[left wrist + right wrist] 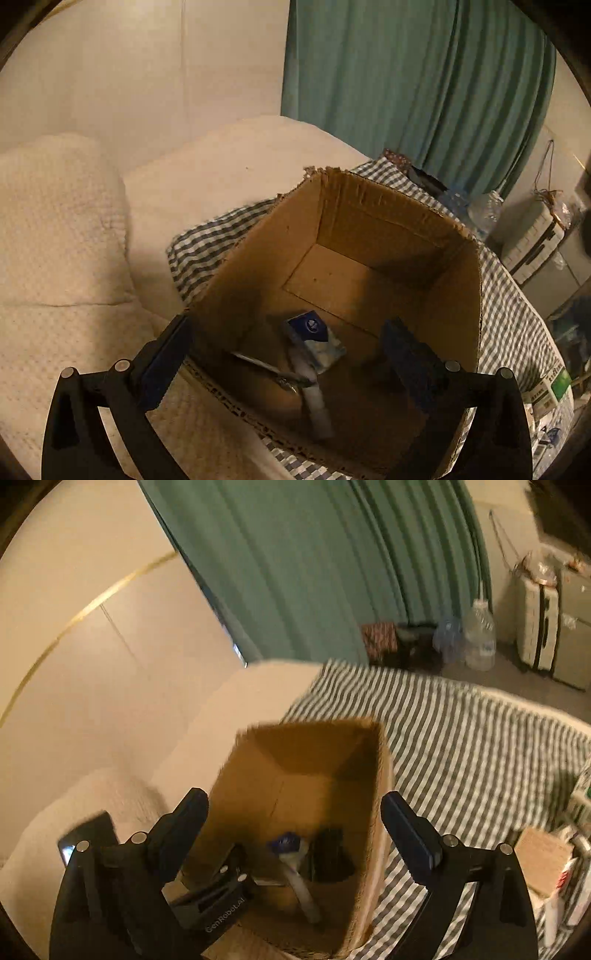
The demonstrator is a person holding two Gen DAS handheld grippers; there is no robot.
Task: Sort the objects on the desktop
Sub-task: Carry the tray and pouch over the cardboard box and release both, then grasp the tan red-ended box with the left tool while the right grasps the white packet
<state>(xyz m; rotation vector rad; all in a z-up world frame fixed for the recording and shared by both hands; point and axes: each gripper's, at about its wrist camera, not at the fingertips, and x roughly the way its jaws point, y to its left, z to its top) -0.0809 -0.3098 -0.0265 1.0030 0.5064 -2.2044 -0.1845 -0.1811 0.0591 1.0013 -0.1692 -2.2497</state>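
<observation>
Both grippers stand wide with nothing between their pads: the left gripper [291, 354] straddles the near left corner of the open brown cardboard box [369, 221], and the right gripper [295, 827] hovers above it. On the box floor, below the fingers, lie a blue-and-white packet [314, 338] and a white tube [314, 402]. The box rests on a blue-checked cloth [207, 247], a cream quilted cushion [55, 221] to its left and a teal curtain [417, 92] behind.

A bedroom in someone's home: a bed with cream pillows [62, 221] and a checked blanket [461, 738], long green curtains [417, 88], a pale suitcase [535, 627] and water bottles [480, 635] on the floor.
</observation>
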